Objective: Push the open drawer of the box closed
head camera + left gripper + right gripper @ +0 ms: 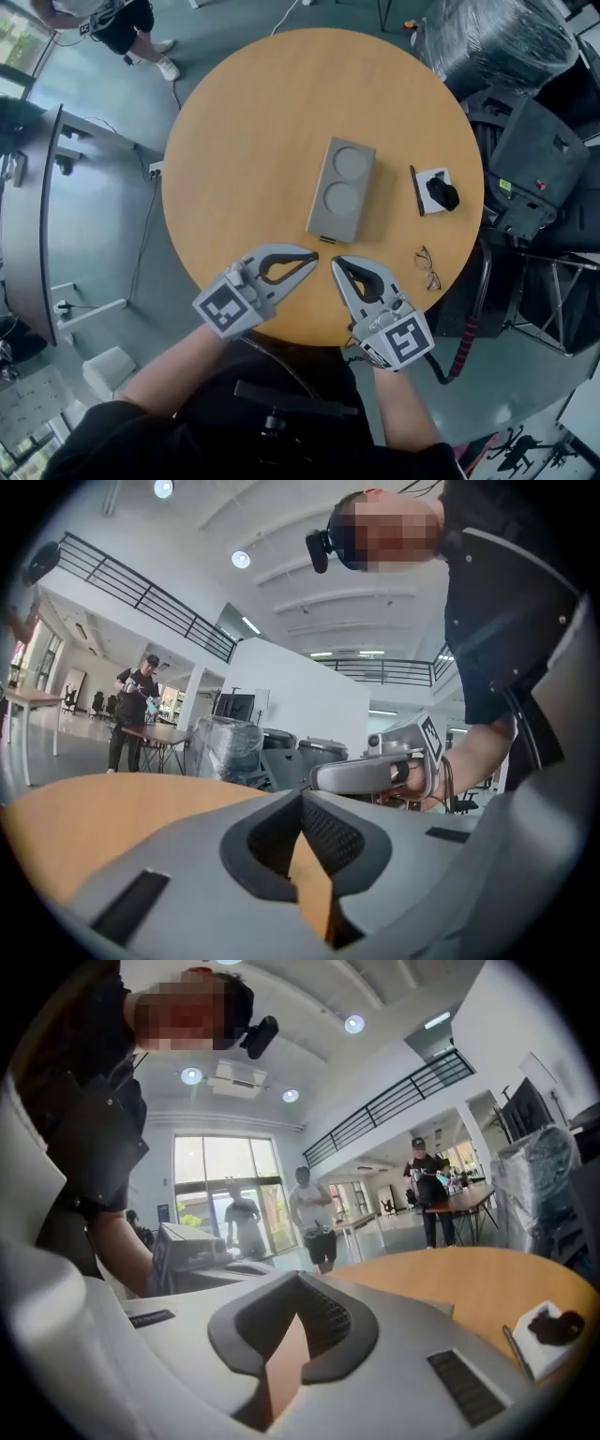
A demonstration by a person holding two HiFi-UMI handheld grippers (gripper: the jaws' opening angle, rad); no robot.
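Just beyond left hand-held gripper (312, 259) and right hand-held gripper (337, 263), box (342, 187)

We find bare desk (234, 141) left of the box (341, 189) and beyond it; right of the box, a pen (414, 190), a card (434, 175) and glasses (427, 268) lie in the way.

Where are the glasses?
In the head view the eyeglasses lie near the right edge of the round table, just nearer than the white card and to the right of the right hand-held gripper.
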